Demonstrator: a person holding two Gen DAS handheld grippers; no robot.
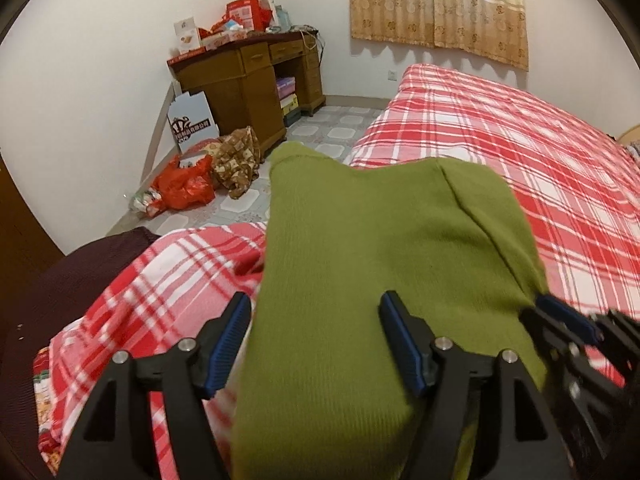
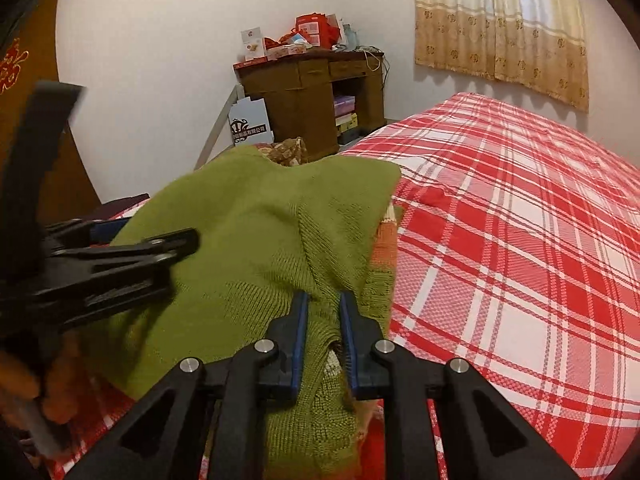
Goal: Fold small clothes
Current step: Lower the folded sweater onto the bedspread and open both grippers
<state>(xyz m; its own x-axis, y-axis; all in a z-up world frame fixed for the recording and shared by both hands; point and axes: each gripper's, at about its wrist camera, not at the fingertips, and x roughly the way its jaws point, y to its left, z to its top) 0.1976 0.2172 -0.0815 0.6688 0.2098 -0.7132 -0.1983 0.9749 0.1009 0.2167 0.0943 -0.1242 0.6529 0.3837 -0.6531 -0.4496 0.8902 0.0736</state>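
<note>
**Green sweater off the bed, right pinching, left wide**

We have the green knit sweater [image 1: 372,264] lifted over the near-left corner of the bed [image 1: 520,152], which carries a red-and-white plaid sheet [image 2: 520,248]. An orange and cream panel of the knit peeks out at its right edge in the right wrist view.

Our right gripper [image 2: 324,312] has its fingers nearly closed on a bunched fold of the sweater's near edge; fabric fills the narrow gap between the blue pads [image 2: 300,344].

Our left gripper [image 1: 316,312] is spread wide. The sweater runs between the fingers and hides part of the right one; we can't tell whether either pad touches it, and nothing is pinched.

In the left wrist view the right gripper sits at the sweater's lower right edge.

Beyond the bed's left edge: tiled floor [image 1: 340,132], red plastic bag [image 1: 184,188], brown patterned bundle [image 1: 236,160]. Wooden desk [image 1: 248,80] in the room corner, piled with boxes [image 1: 244,16]. Patterned curtain [image 1: 440,4] on the far wall.
</note>
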